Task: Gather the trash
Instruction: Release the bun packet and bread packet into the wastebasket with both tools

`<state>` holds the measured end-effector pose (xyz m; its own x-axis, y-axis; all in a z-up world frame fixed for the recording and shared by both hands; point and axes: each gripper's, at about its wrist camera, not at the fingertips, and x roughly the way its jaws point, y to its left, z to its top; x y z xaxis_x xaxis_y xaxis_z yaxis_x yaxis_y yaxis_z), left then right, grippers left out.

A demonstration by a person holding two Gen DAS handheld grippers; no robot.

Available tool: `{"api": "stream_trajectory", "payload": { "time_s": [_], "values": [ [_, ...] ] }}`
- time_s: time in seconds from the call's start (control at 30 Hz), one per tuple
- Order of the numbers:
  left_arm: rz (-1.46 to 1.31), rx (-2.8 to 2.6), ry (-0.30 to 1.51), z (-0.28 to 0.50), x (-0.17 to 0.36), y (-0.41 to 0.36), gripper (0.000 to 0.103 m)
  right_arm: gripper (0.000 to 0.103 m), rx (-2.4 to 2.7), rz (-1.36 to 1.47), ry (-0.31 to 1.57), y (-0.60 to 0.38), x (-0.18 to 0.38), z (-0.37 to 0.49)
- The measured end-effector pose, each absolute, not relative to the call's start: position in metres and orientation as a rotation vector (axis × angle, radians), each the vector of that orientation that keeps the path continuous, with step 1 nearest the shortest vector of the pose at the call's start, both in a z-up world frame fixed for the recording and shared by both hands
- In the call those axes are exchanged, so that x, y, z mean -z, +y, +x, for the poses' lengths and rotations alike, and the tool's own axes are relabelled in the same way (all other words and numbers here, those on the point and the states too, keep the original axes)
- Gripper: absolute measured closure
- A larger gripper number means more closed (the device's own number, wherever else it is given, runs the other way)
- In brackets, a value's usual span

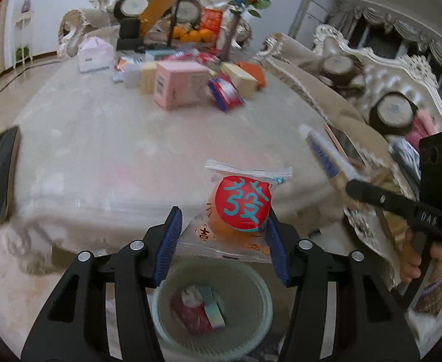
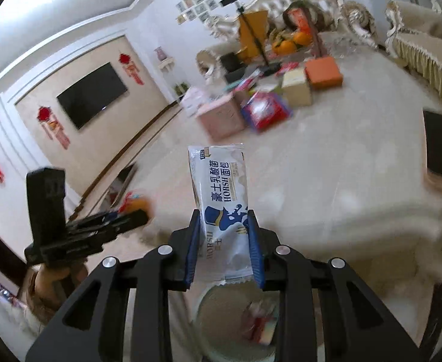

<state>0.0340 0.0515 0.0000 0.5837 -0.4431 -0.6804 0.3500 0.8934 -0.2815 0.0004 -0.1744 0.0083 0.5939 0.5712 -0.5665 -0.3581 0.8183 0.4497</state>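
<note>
1. Directly below our left gripper (image 1: 222,242) sits the pale green bin (image 1: 260,316), with a red packet and a small box already inside.
2. Its blue pads are spread wide; the snack bag with the red sticker (image 1: 239,214) lies between them, touching the right pad only, seemingly released or barely caught.
3. Our right gripper (image 2: 225,247) is clamped on the white bread wrapper (image 2: 222,193), held upright above the same bin (image 2: 211,304).
4. We should centre each piece over the bin mouth before letting go, since light wrappers can drift onto the floor.
5. More boxes and packets wait at the table's (image 1: 115,138) far side.
</note>
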Motion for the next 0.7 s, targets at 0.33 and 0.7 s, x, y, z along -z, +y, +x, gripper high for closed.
{"api": "stream_trajectory", "payload": {
  "time_s": [0.33,0.7],
  "values": [
    [-0.058,0.452,1.103,-0.002,0.102,0.019,0.050,0.075,-0.490,0.213,1.066,-0.138,0.080,-0.013],
    [-0.004,0.303,1.397,0.023,0.199,0.015,0.049,0.075,-0.393,0.097,1.397,-0.104,0.202,0.025]
  ]
}}
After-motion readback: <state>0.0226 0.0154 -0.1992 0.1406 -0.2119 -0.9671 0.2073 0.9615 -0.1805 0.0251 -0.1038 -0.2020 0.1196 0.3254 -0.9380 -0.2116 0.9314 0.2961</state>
